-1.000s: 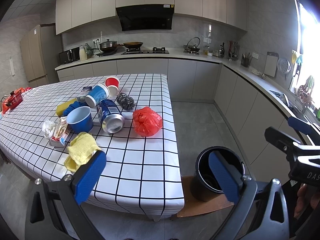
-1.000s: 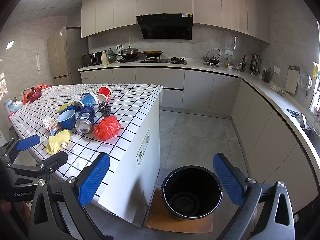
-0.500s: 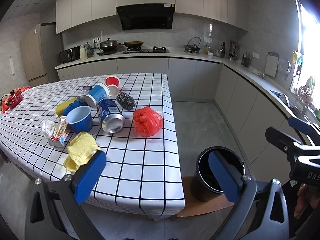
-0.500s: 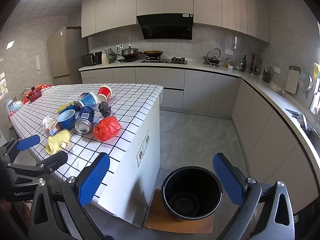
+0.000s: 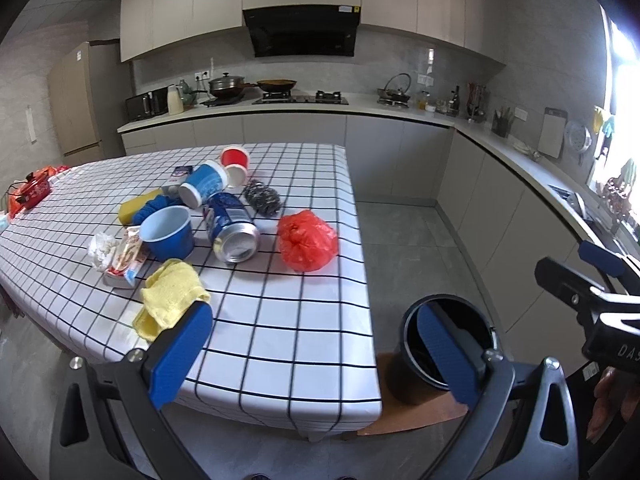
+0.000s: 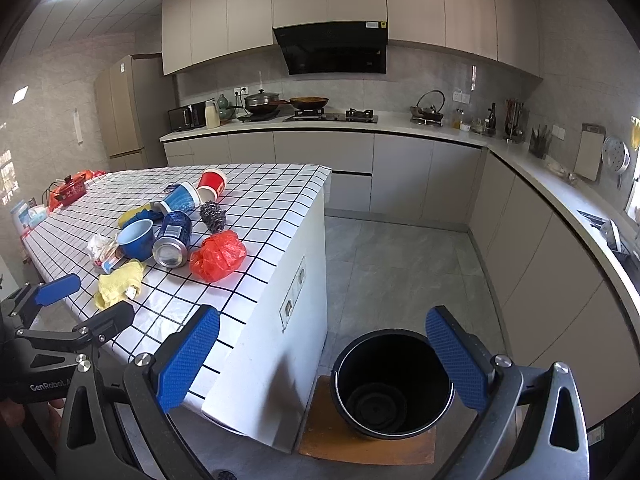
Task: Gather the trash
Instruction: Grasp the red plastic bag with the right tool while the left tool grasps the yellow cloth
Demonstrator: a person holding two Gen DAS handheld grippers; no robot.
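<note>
Lying on the checked counter [image 5: 280, 320] in front of you is the trash: a red plastic bag [image 5: 306, 241] nearest the right edge, a tipped blue drink can [image 5: 232, 229] just to its left with its silver end toward you, and a steel scourer [image 5: 262, 197] behind them. A blue cup [image 5: 168, 233] stands upright just beside the can, with a crumpled wrapper and tissue [image 5: 116, 252] to its left and a yellow cloth [image 5: 168, 298] at the near edge. Farther back lie a blue-and-white paper cup [image 5: 204, 189] on its side, a red paper cup [image 5: 235, 165], and a yellow sponge [image 5: 134, 211].

On the floor past the counter's corner, a black bin [image 6: 394, 384] sits on a brown mat [image 6: 360, 440]; it holds a dark round shape at the bottom.

Your left tool [image 5: 316, 354] hovers above the counter's near edge, spread wide with nothing between its blue pads. Your right tool [image 6: 324, 360] hangs above the bin, equally wide apart and empty.
</note>
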